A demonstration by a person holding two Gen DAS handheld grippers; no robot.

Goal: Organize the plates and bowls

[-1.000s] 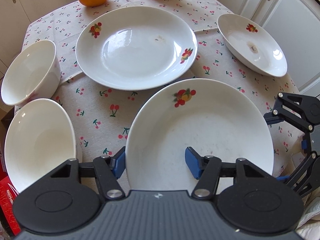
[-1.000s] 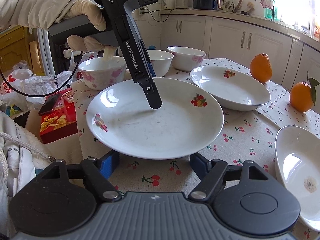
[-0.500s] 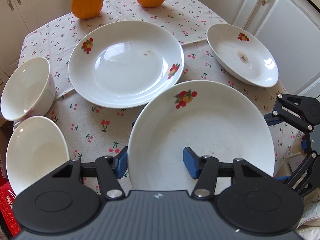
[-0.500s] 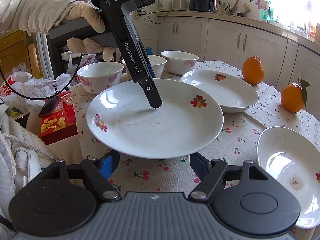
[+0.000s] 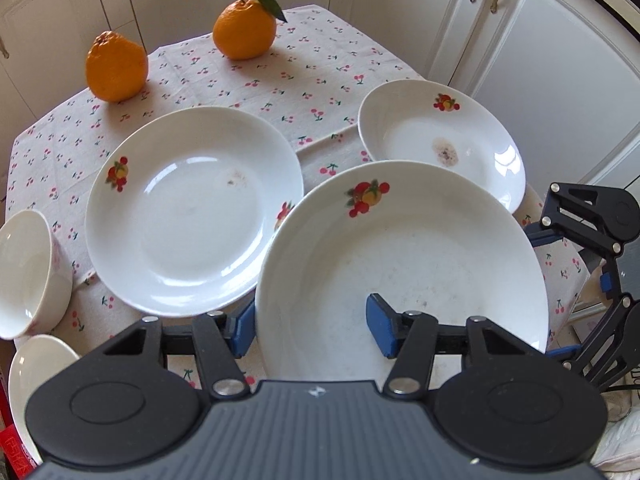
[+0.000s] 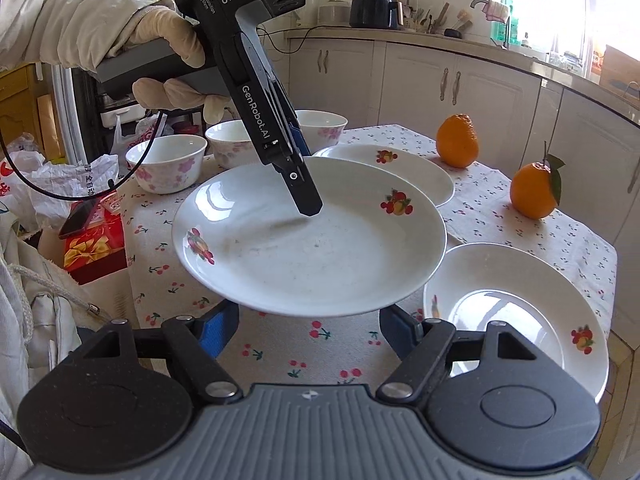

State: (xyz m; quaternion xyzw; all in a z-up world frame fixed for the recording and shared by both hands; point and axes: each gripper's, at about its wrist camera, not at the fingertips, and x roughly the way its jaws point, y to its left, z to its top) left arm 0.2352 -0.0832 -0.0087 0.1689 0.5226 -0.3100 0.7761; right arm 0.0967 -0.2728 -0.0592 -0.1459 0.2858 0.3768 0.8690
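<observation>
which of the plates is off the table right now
The plate clamped at its rim by the left gripper, lifted clear of the cloth; the other two plates lie flat on the tablecloth.

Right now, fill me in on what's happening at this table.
A person is sorting dishes with a handheld gripper in each hand. The left gripper is clamped on the rim of a large plate and holds it off the cherry-print tablecloth. The right gripper is open below that plate's near edge. Another large plate, a smaller plate, bowls and two oranges sit on the table.
</observation>
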